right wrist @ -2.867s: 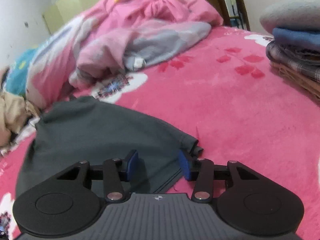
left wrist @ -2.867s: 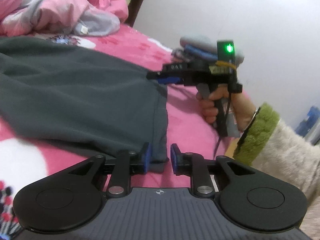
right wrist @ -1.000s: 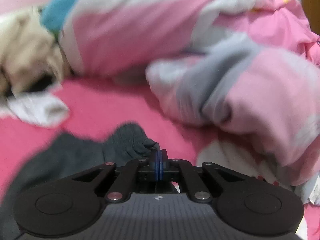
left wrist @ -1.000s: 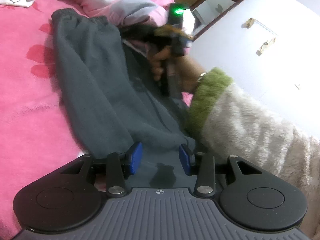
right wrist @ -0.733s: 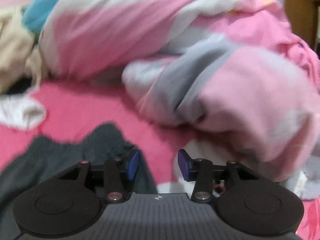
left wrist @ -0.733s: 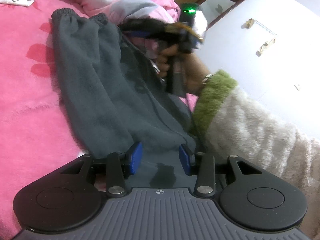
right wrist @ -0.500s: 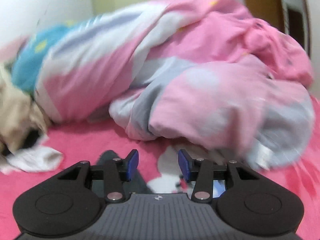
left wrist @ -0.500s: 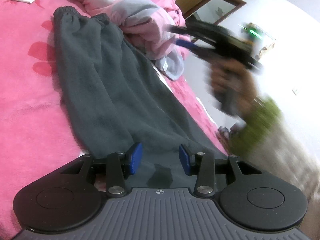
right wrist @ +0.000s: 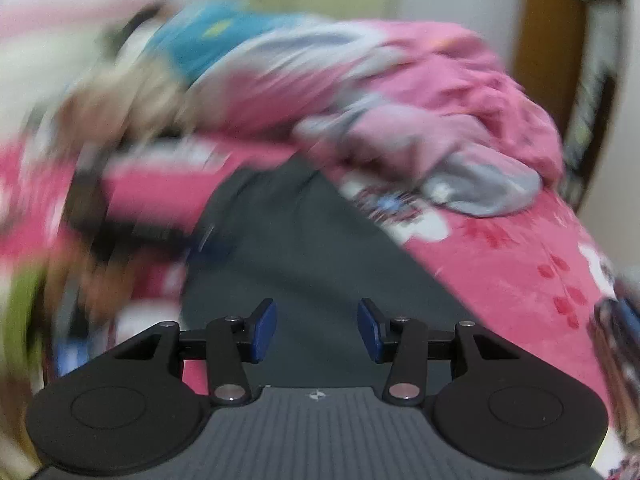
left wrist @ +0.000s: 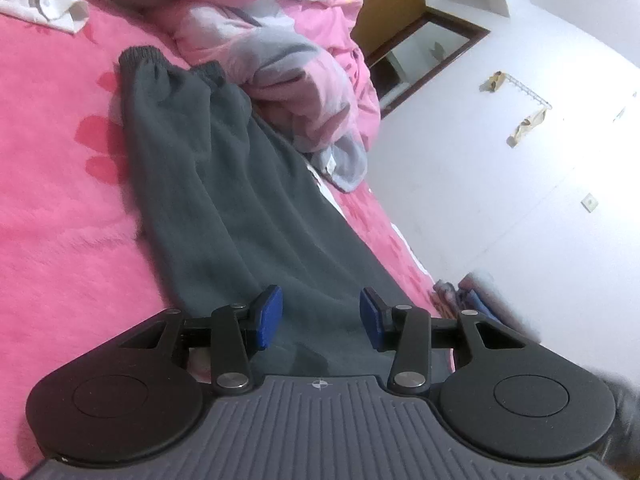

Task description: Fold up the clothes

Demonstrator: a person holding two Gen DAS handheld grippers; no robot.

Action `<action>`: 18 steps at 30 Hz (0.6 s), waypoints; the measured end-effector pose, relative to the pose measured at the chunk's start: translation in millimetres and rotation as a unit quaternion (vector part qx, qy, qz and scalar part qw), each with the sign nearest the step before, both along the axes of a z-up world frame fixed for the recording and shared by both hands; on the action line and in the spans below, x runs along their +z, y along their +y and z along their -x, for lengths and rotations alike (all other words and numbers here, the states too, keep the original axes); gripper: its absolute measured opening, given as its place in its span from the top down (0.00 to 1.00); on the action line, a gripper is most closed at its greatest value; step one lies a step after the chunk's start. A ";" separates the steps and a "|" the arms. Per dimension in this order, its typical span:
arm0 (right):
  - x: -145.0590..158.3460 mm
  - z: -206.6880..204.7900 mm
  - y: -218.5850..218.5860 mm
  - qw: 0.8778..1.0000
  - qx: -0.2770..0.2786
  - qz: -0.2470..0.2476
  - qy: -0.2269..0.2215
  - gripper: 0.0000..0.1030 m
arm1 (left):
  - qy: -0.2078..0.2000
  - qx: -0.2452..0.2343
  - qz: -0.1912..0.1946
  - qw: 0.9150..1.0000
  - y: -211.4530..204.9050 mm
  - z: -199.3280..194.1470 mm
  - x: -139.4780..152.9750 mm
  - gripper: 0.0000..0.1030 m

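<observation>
- Our left gripper (left wrist: pixel 320 316) stands with its blue pads apart, over the near end of the dark grey trousers (left wrist: pixel 224 200); the pads do not press the cloth.
- The trousers lie lengthwise on the pink blanket (left wrist: pixel 52 216), both elastic cuffs (left wrist: pixel 140 56) at the far end, beside the rumpled pink-and-grey quilt (left wrist: pixel 304 92).
- Our right gripper (right wrist: pixel 317 330) has just opened its jaws; nothing sits between them. Its view is blurred.
- A white garment (left wrist: pixel 44 4) lies at the far left.
</observation>
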State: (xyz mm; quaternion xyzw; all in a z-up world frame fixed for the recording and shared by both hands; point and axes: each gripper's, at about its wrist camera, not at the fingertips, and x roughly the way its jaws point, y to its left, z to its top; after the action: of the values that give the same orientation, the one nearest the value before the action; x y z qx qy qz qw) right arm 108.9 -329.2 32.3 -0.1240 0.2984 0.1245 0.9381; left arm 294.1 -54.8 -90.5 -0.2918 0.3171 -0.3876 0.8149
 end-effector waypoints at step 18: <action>-78.6 23.7 29.7 0.989 0.084 0.118 -0.014 0.95 | -0.263 -0.151 -0.315 0.899 -41.4 147.2 33.5 0.59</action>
State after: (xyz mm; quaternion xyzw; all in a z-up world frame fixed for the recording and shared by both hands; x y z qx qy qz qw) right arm 85.2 -299.5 -46.3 -0.2602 0.2864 0.1651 0.9072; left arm 146.9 -96.1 -57.0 0.1439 0.2374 -0.4480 0.8498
